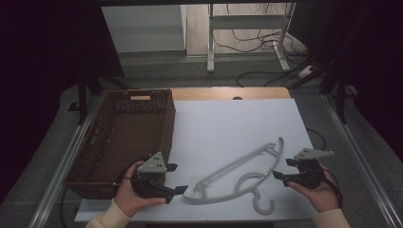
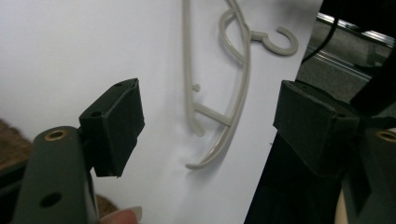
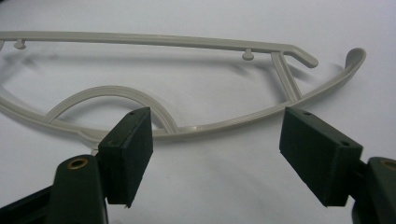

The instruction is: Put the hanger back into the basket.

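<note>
White tabletop (image 1: 228,123) bears 1 hanger (image 1: 237,173), 1 basket (image 1: 124,137); 2 hand-held grippers gape wide, empty.

Grey floor (image 1: 157,71), metal stand (image 1: 247,21), tangled cables (image 1: 252,40) beyond.

One grey plastic hanger (image 1: 237,175) is counted on the table (image 1: 228,123), and one brown wicker basket (image 1: 102,156) beside it. Two claws are counted, a left claw (image 1: 177,177) and a right claw (image 1: 282,170), each held in one hand.
</note>
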A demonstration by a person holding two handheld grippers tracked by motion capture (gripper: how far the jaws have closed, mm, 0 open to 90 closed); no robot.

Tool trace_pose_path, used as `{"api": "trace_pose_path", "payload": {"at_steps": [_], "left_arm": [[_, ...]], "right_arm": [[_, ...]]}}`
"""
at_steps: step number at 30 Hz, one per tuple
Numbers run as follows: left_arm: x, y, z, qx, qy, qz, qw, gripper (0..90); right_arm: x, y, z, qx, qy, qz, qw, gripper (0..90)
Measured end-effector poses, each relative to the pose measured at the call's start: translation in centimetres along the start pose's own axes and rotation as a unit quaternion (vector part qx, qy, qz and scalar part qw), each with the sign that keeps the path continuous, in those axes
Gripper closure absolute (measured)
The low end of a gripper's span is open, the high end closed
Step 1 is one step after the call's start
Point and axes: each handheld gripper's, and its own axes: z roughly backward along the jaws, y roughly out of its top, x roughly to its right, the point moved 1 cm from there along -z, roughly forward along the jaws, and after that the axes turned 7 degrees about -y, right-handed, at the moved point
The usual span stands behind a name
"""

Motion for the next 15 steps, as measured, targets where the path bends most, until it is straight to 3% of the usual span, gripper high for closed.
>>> {"api": "trace_pose_path", "payload": {"at_steps": [6,15], "left_arm": [[0.7,0.9,-1.8,-0.016,-0.025,-0.017,0.9994,25.5],[0.9,2.1,-4.2,-0.04,-0.036,-0.027,0.9982,25.8]], "right_arm": [[-0.1,0.0,-0.1,-0.001,0.0,0.0,1.0,25.7],[-0.1,0.0,-0.1,-0.001,0.001,0.001,1.0,25.7]]}}
